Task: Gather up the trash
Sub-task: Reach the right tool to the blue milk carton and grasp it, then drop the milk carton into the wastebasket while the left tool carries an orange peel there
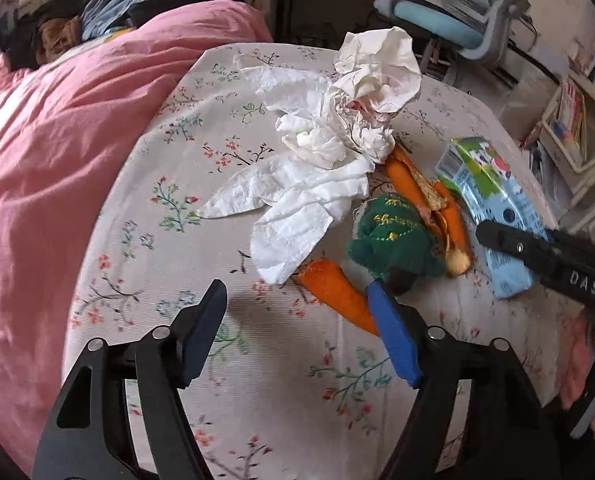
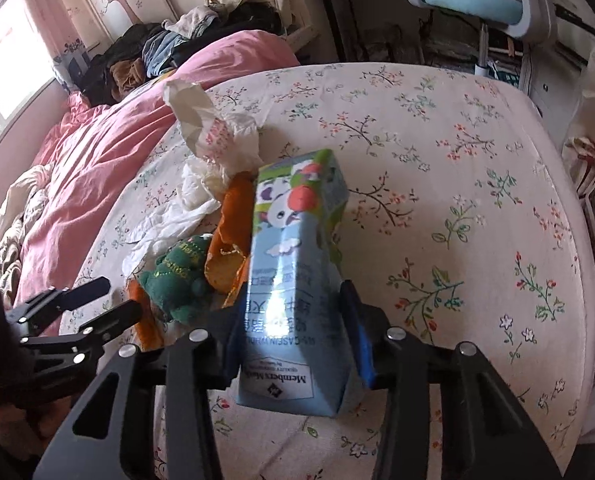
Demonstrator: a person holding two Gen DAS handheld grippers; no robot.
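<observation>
A pile of trash lies on the floral bedsheet: crumpled white tissues, orange peel, another peel piece and a green plush toy. My left gripper is open just short of the pile, its right finger touching the peel and toy. My right gripper is shut on a blue and green milk carton, which also shows in the left wrist view. The tissues, peel and toy sit left of the carton.
A pink duvet covers the bed's left side, with piled clothes beyond it. A blue office chair and bookshelves stand off the bed's far right edge. Bare sheet stretches to the right of the carton.
</observation>
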